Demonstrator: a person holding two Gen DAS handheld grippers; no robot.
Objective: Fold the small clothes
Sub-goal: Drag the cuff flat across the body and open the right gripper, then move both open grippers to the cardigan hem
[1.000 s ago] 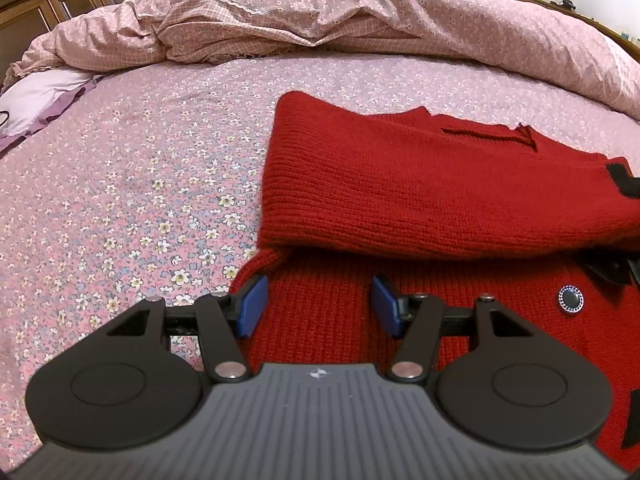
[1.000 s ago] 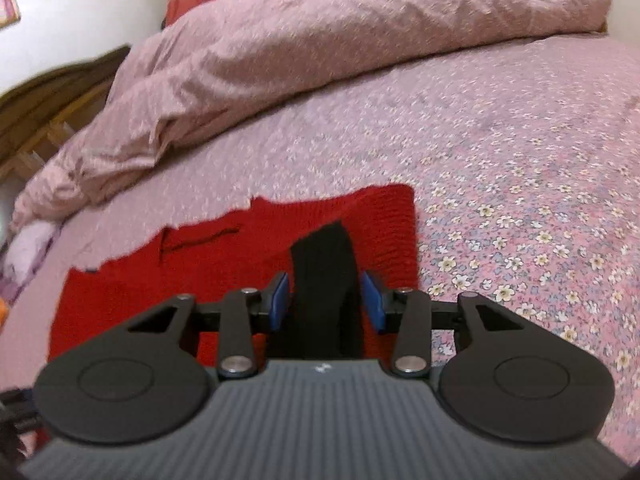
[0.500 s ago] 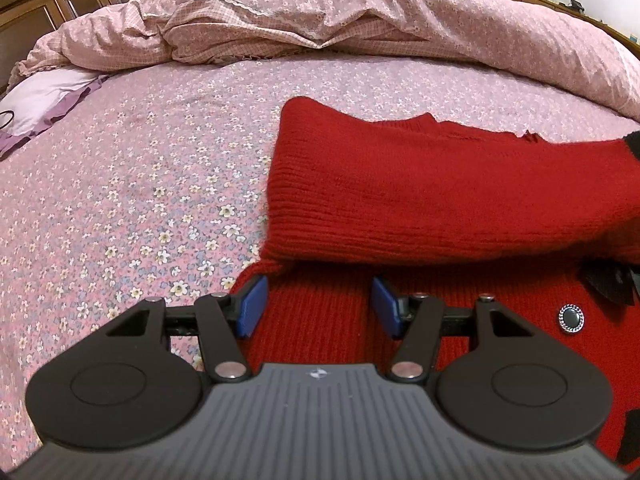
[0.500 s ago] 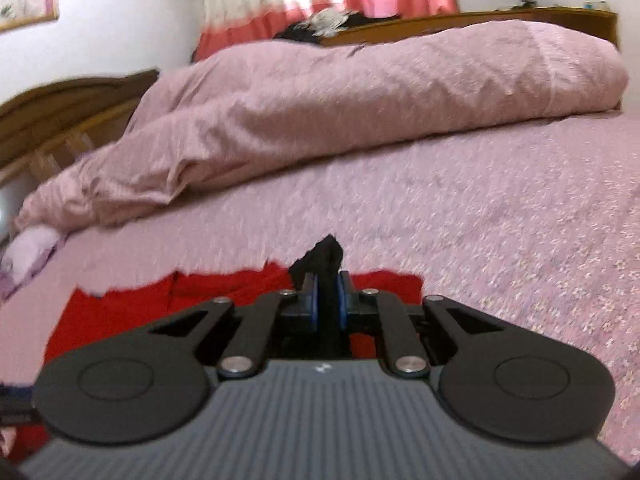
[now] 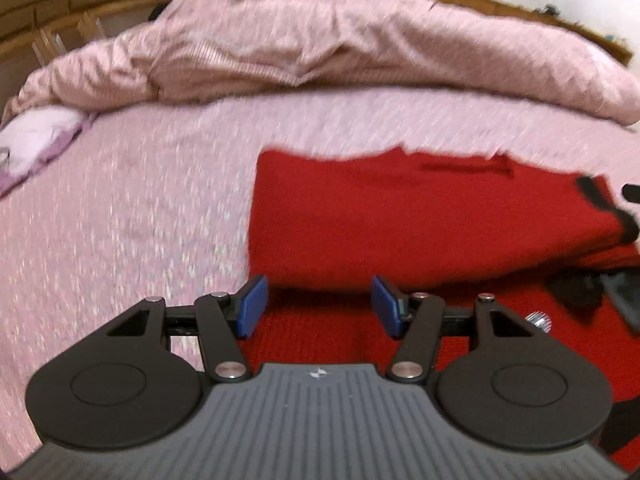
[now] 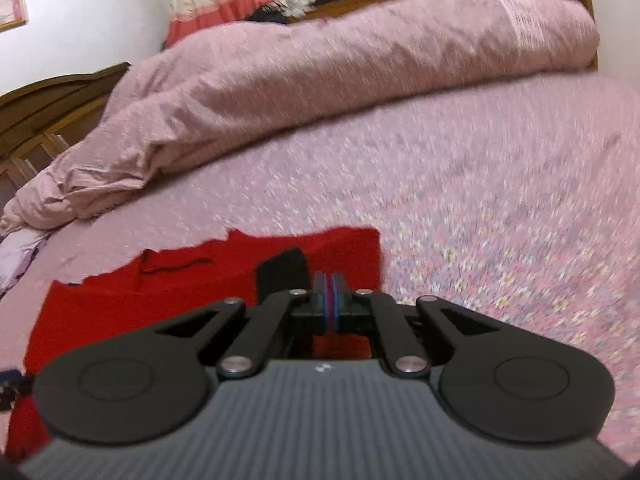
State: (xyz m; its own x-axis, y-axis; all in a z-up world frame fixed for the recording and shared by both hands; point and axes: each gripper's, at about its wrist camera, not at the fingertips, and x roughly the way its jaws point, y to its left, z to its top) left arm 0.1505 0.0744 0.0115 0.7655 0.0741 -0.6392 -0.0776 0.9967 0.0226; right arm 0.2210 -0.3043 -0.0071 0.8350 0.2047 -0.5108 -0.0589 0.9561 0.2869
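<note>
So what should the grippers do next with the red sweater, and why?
Probably the right gripper, shut on a thin bit of the red sweater, should carry it across onto the folded part. The left gripper is open above the near edge, so it holds nothing. The sweater lies partly folded on the flowery bedsheet.

I see a red sweater of ribbed knit, matt, with black trim and a shiny metal-looking button. My left gripper looks like matt black plastic with blue rubbery pads and bright metal pivots. The floral bedsheet and rumpled duvet are soft cloth; the headboard is polished wood.
</note>
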